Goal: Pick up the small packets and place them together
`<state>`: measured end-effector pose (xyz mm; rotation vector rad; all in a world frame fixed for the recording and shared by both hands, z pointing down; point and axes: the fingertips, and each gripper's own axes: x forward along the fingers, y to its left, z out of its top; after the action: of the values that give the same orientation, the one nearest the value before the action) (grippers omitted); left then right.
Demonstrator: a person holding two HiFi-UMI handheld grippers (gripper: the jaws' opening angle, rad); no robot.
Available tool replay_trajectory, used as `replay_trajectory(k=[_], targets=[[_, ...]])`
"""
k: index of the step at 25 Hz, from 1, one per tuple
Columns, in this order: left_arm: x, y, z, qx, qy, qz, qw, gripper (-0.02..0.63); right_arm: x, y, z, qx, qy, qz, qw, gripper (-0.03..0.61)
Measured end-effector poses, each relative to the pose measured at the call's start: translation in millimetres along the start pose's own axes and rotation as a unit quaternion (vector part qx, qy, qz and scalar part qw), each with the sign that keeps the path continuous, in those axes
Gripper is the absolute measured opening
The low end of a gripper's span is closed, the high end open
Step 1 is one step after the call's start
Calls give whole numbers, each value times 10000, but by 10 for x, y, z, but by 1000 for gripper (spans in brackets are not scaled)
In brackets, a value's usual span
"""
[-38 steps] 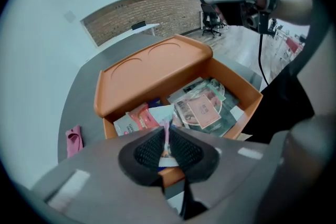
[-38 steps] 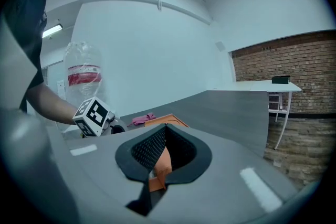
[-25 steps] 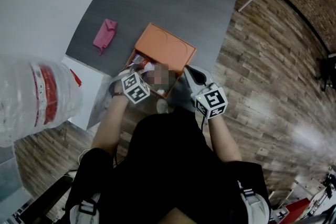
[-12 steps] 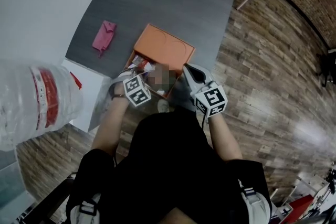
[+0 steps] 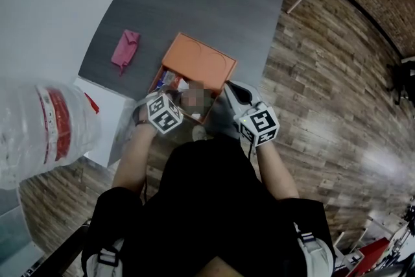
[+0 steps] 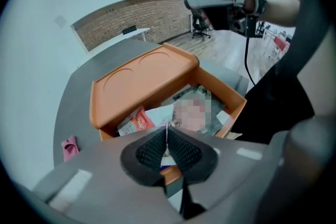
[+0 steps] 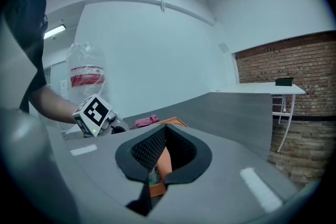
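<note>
Head view alone takes in the whole grey table [image 5: 214,3] on the wooden floor [image 5: 324,100]. It also shows a big clear water bottle [image 5: 45,130] with a red label on the person's left. The right gripper view catches that bottle as well; the left gripper view does not.

Near the table's front edge sits the orange box [image 5: 194,65]. From above its lid [image 6: 139,84] hides most of the inside. The left gripper view, looking in from the open side, shows the lid tilted over the far part of the box.

The right gripper [image 7: 166,127] is level beside the box's right corner. Its own view shows the pad tips together with nothing caught between them. Only the box's orange wall shows through the hollow behind the pads.

The left gripper [image 6: 167,132] points steeply down into the box, a slant that only the head view makes plain. A pink pouch [image 5: 124,48] lies well apart from the box, toward the table's left edge.

The small packets [image 6: 197,107] lie loose in the open part of the box, a red packet [image 6: 137,119] among them. They are hardly readable from above. The left jaws have just been closing and now stand together. Pinched at their tips is a thin pale sliver, probably the edge of a white packet [image 6: 167,127], though it is too slight to be sure.
</note>
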<state>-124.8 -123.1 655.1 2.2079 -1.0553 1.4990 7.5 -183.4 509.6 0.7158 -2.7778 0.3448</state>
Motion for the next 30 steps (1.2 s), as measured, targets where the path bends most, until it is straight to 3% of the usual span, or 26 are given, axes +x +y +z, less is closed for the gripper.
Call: replay_trajectory(k=[4,7,9,15,23,25,30], targets=[[-55,-85,136,-906,-538,-576,9928,9,16,45,4,-13,3,28,10000,2],[-179,-84,244,-1827,-1013,-1085,9719,9,34,98,9,-22,0,76,10000,2],[-255,-63,285,-2138,-1248,-1224,9611,9,38,122,1,-21,0,93,10000,2],[-443,-135,348,-2009,-1473,-1340,9592,9,66,206,3,-37,-8,126,9999,2],[-743,-195,670,-1998,-2117,-1522,9445,9,54,186,42,-29,-93,29,9999,3],[-762,-101,730,-1913,-2154,-1362,9479,9,34,159,45,8,-117,-34,9999,2],[-643,341,871,-1490,-1932,-600,9679,9,-31,117,7,81,-107,-147,9998,2]])
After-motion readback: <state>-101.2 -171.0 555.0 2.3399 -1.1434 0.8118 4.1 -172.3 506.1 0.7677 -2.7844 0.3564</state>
